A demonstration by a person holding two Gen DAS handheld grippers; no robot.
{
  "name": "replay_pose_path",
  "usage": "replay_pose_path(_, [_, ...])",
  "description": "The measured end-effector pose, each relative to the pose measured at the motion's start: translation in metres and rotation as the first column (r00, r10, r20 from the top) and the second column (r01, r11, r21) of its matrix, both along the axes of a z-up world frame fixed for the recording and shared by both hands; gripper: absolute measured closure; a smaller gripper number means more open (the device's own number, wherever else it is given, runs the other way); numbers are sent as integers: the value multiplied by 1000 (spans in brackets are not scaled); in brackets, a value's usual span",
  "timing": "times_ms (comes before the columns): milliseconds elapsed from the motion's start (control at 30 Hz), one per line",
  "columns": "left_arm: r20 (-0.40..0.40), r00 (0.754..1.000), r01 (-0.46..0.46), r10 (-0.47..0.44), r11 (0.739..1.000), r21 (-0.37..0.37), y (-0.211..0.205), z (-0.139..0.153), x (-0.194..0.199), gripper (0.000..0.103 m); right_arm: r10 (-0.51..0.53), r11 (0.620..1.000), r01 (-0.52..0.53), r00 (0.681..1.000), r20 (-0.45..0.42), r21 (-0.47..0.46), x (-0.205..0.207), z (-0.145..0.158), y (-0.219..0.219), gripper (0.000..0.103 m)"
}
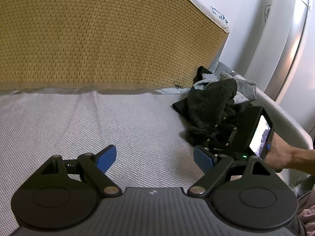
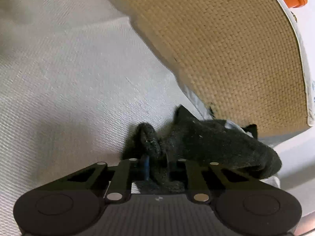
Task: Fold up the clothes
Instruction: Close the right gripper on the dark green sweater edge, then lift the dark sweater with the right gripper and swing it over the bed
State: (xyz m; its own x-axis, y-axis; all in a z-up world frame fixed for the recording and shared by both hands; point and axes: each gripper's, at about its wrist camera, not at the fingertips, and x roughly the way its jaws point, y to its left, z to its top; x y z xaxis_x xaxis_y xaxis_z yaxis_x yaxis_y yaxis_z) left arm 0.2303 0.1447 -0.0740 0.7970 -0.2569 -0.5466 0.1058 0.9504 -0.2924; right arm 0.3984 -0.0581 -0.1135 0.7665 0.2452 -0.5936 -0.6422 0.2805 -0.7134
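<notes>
**On the bed, right tongs pinch a black garment**

On the grey woven bed cover (image 1: pixel 82 118), near its right edge, lies a small heap of clothes: a fuzzy black garment (image 1: pixel 212 106) on top, with a grey knitted piece (image 1: pixel 244 88) partly under and behind it. Behind the heap, a tan woven mat (image 1: pixel 98 35) stands upright along the back of the bed.

Right tongs (image 2: pixel 157 169) are pressed nearly together on a fold of the black garment (image 2: pixel 206 141), with the dark cloth bunched between the two arms. One blue pad (image 2: pixel 146 166) shows as a thin strip beside the cloth. From the left camera, a bare hand (image 1: pixel 279 155) holds this tool low at the heap.

Left tongs (image 1: pixel 155 159) are spread wide, blue pads (image 1: pixel 107 157) far apart, with nothing between them, over bare bed cover to the left of the heap.
</notes>
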Motion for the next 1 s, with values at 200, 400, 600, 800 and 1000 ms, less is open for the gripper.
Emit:
replay_pose_path(200, [1,1000,-7,7,1000,-2,3,-1,1,15,21,991,-9,996,-89,131,-12,35,11,87])
replay_pose_path(400, [4,1000,-12,12,1000,-6,4,0,0,15,140,973,-130,990,-36,193,-42,53,21,87])
replay_pose_path(600, [-4,1000,-9,9,1000,-3,4,-1,3,15,184,933,-142,978,-102,330,-59,84,18,88])
replay_pose_path(800, [-14,1000,-3,3,1000,4,0,-5,5,15,231,887,-163,967,-109,433,-72,109,19,88])
replay_pose_path(1000, [-15,1000,18,-18,1000,12,-7,-8,6,15,209,840,-86,963,-172,536,-62,128,17,88])
